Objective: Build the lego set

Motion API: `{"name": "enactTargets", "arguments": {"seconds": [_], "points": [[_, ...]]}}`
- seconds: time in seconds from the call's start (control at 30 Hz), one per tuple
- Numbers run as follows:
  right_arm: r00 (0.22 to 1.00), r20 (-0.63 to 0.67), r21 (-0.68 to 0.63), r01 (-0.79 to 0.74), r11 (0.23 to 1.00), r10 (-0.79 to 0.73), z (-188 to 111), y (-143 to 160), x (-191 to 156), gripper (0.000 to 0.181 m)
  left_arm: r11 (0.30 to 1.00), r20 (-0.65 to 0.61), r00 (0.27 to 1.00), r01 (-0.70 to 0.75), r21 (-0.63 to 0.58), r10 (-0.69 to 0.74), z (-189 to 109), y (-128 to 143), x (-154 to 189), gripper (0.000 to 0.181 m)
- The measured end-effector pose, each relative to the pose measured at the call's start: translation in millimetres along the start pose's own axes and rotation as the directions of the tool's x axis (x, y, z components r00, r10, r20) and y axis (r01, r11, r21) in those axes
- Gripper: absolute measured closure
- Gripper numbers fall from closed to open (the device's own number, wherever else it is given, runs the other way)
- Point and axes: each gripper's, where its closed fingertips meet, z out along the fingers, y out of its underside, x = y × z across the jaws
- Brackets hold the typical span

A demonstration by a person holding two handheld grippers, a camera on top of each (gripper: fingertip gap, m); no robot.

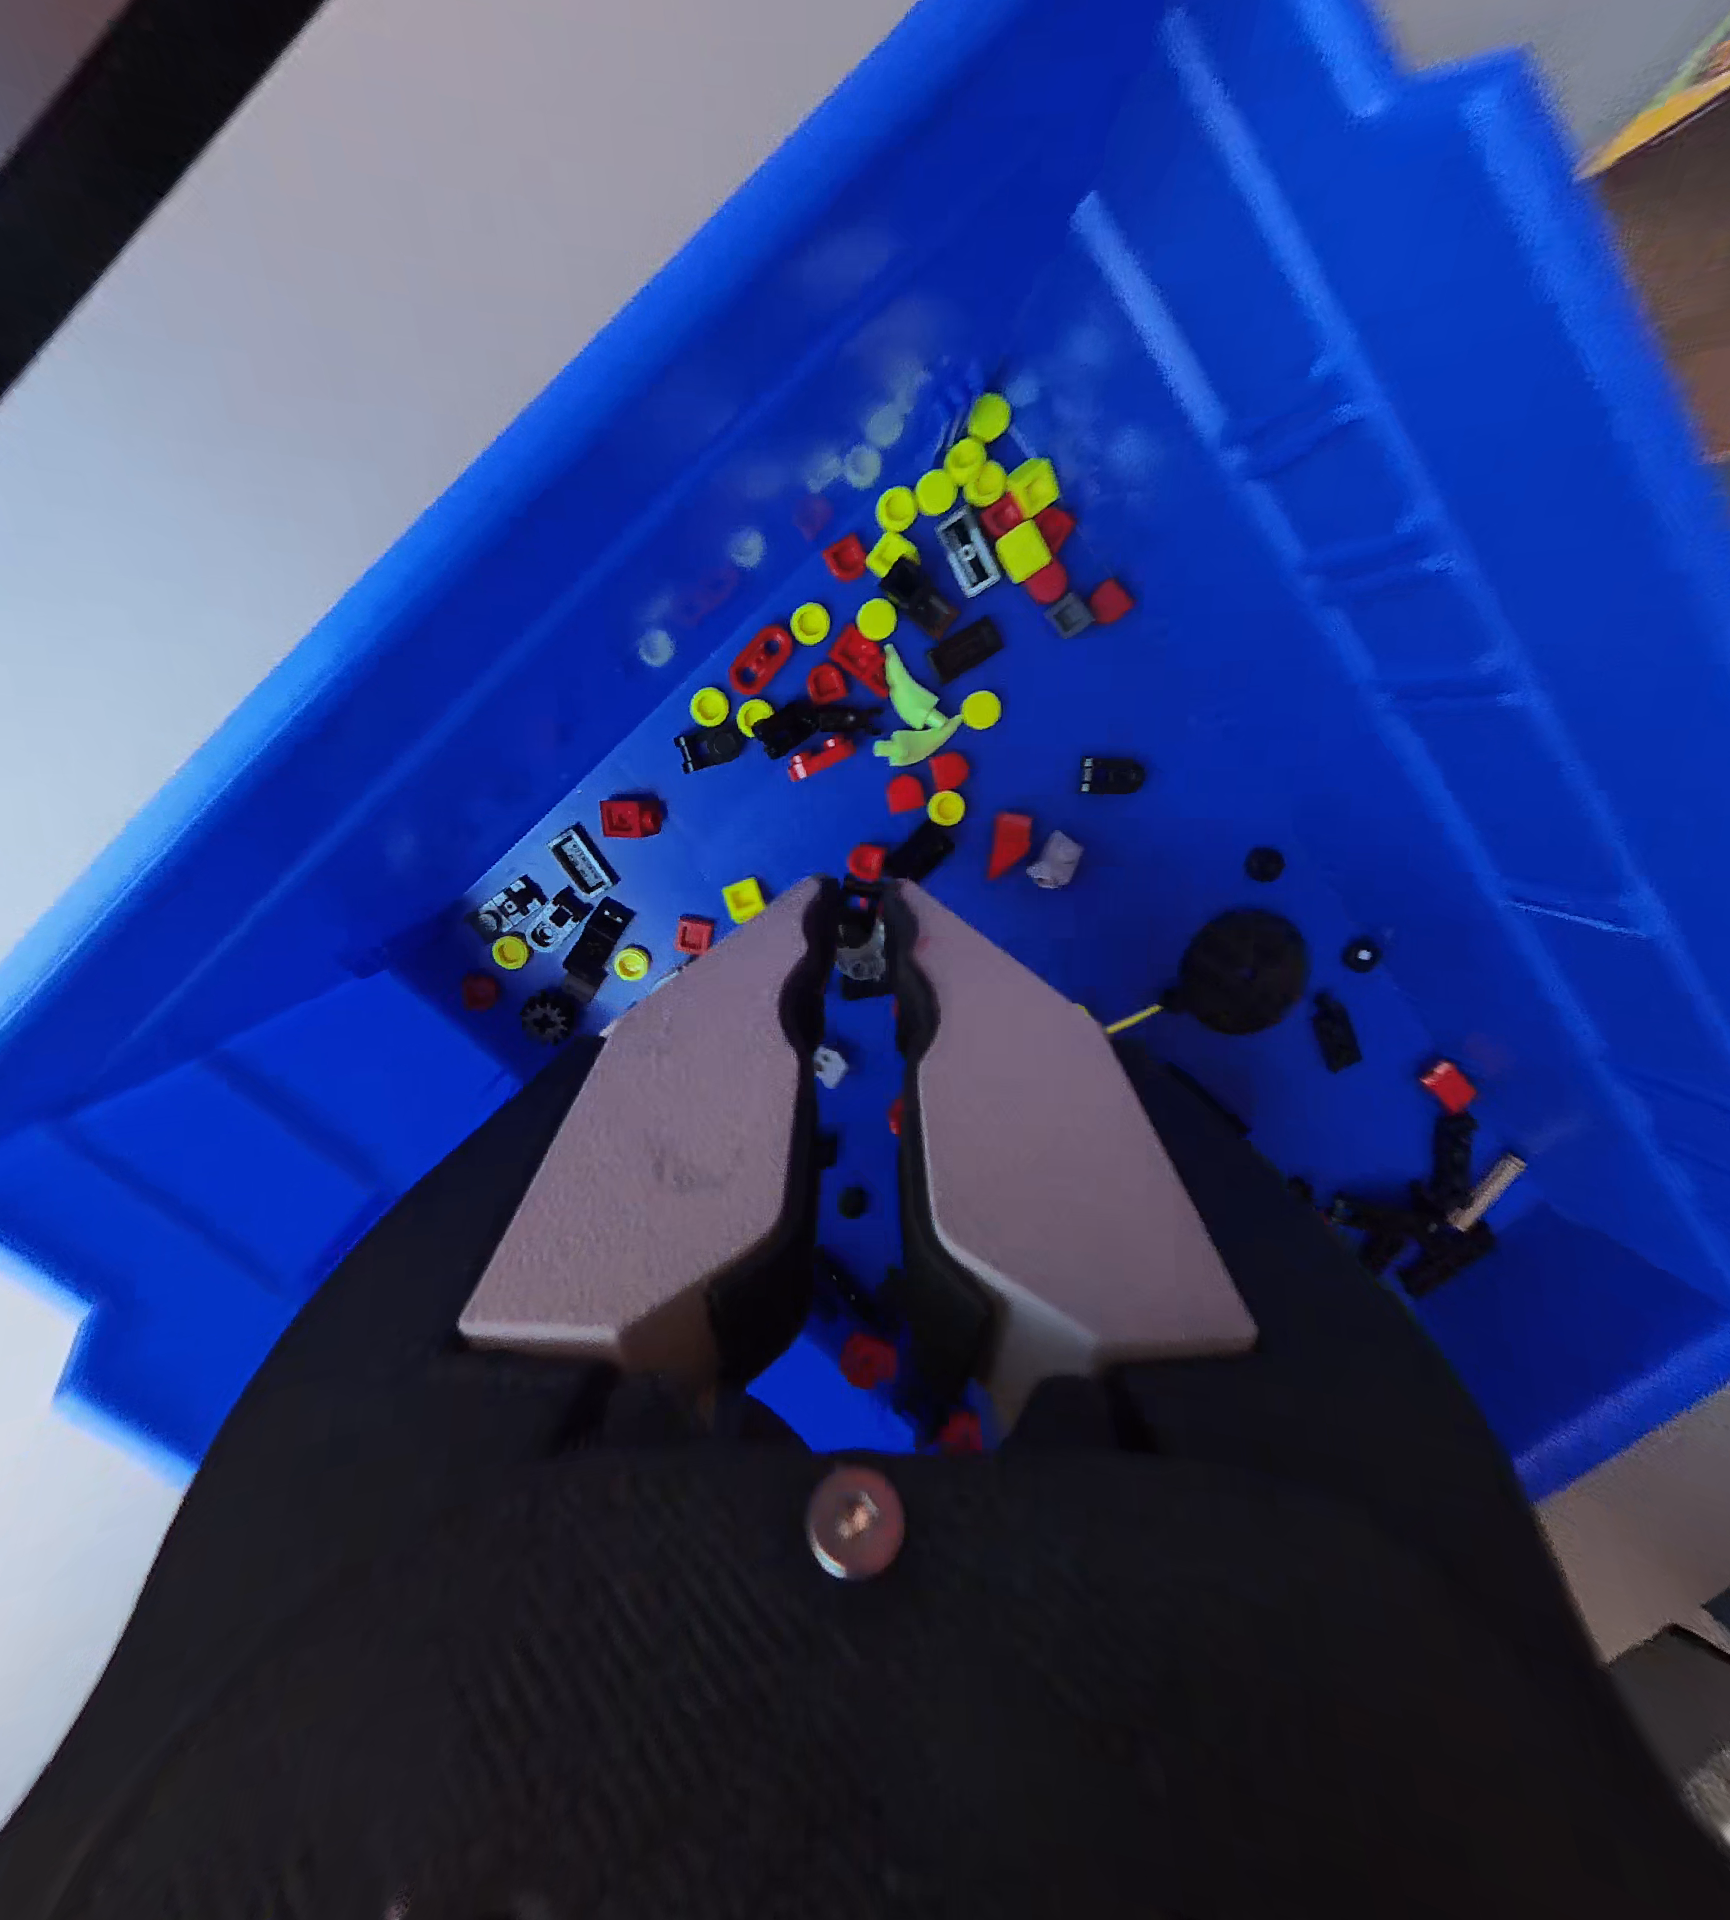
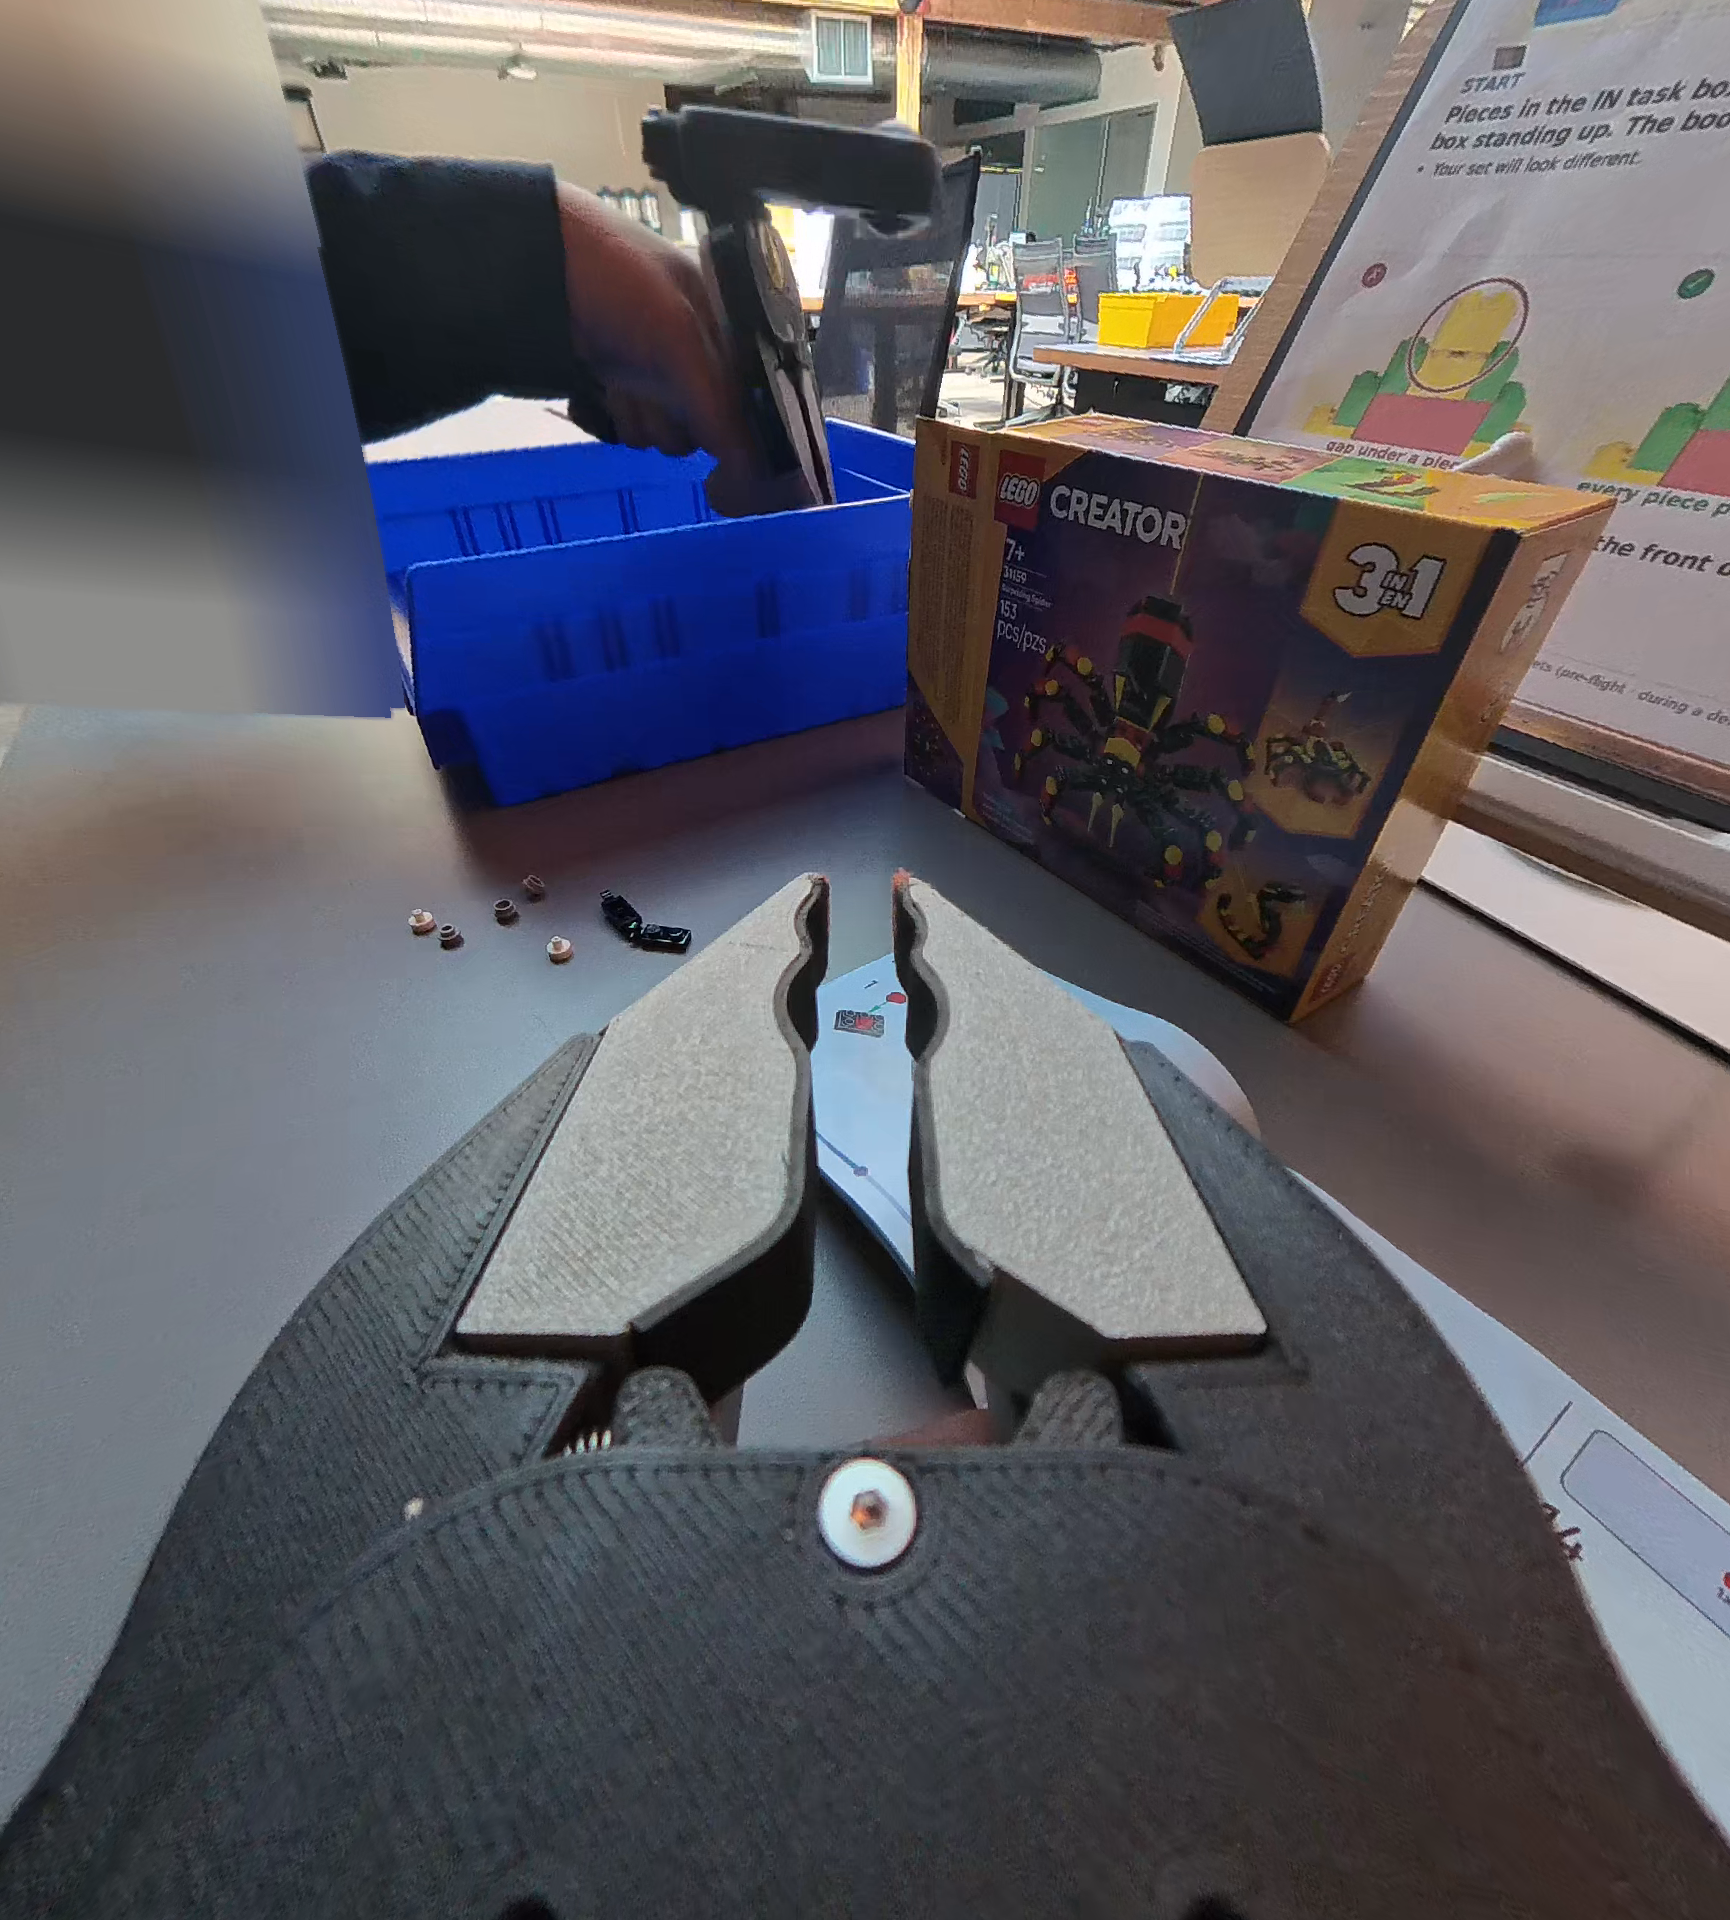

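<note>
L gripper (image 1: 859,899): fingers narrow, tips pinched on a small black/grey piece (image 1: 861,935), down inside the blue bin (image 1: 1360,520). Looks like a pick from the loose pile, w/ tips angled in steeply so they clear neighbours. Around it on the bin floor: yellow studs (image 1: 965,457), red bits (image 1: 856,655), black parts (image 1: 1432,1226) and a black wheel (image 1: 1243,971), all scattered, most near the far corner.

R gripper (image 2: 859,883): fingers narrow but apart, nothing between them, low over the booklet (image 2: 866,1081) on the desk (image 2: 165,1143). Prob. parked there waiting to take or mate the piece.

Just left of it on the desk: a few tiny round pieces (image 2: 487,925) and a black sub-build (image 2: 645,925), laid out near the booklet, likely staged for this step. Box (image 2: 1214,707) stands upright beside the bin, sheet (image 2: 1619,364) propped behind for reference.
</note>
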Motion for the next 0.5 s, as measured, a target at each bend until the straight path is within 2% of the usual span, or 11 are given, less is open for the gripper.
{"name": "enactTargets", "arguments": {"seconds": [0.13,0.23,0.37,0.5], "points": [[1.0,-0.001,0.005,0.009,1.0,-0.009,-1.1,-2.0,-1.2,0.172,0.997,-0.023,0.998,-0.05,0.061,0.051,-26.3,-10.4,25.3,0.175],[1.0,-0.003,0.012,0.02,1.0,-0.02,-2.2,-4.7,-2.6,0.172,0.984,-0.085,0.987,-0.122,0.129,0.133,-49.7,-21.6,70.0,0.176],[0.999,-0.02,0.012,0.045,0.999,-0.045,-3.3,-6.8,-1.1,0.172,0.924,-0.158,0.924,-0.311,0.221,0.349,-75.4,-27.3,169.5,0.176],[0.997,-0.052,0.019,0.051,0.999,-0.05,-8.0,-11.0,7.2,0.171,0.823,-0.25,0.794,-0.479,0.305,0.554,-73.4,-13.5,287.0,0.177]]}}
